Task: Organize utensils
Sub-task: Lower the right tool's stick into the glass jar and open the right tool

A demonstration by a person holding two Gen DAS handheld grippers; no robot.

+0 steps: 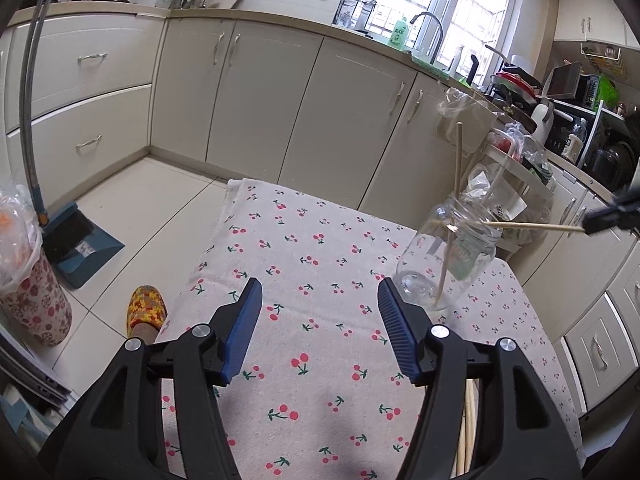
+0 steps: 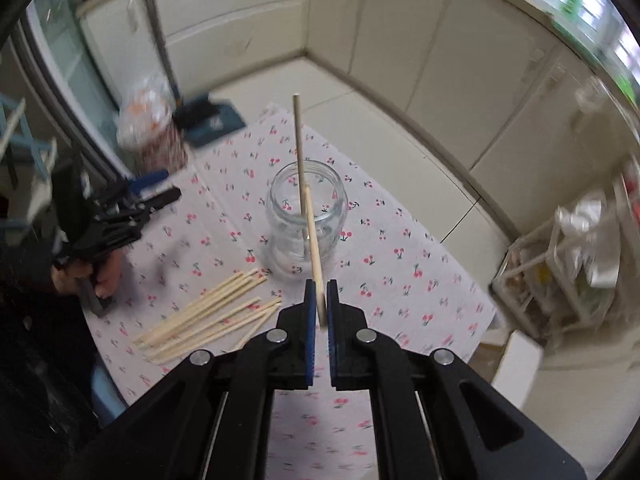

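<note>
- Your right tool (image 2: 320, 302) is pinching one wooden chopstick (image 2: 314, 240) between its blue pads (image 2: 309, 320). The pads sit pressed tight on the stick's near end.
- That held chopstick points away from the tool toward the glass jar (image 2: 306, 216). In the right wrist view its far end lies over the jar's open mouth. In the left wrist view the held stick (image 1: 536, 226) lies almost flat, and its tip is at the jar's rim (image 1: 486, 222).
- One chopstick (image 2: 298, 148) is in the jar and stands up tall out of the mouth. The left wrist view shows it leaning (image 1: 450, 224), with its low end at the bottom of the jar.
- The jar stands upright on the worktop (image 2: 400, 280), which has a cloth with little red cherries on it.
- A pile of loose chopsticks (image 2: 208, 316) lies flat on the cloth, near the jar and to the left of your right tool.
- Your left tool (image 1: 320, 316) is spread apart, and nothing is between its blue pads (image 1: 244, 328). It hangs over the cherry cloth, and the jar is just past its right pad.
- In the right wrist view you can see your left hand (image 2: 102, 276) holding the left tool at the left edge of the worktop.
- Past the worktop there is a pale tiled floor (image 1: 160, 200) and cream cupboards (image 1: 260, 92).
</note>
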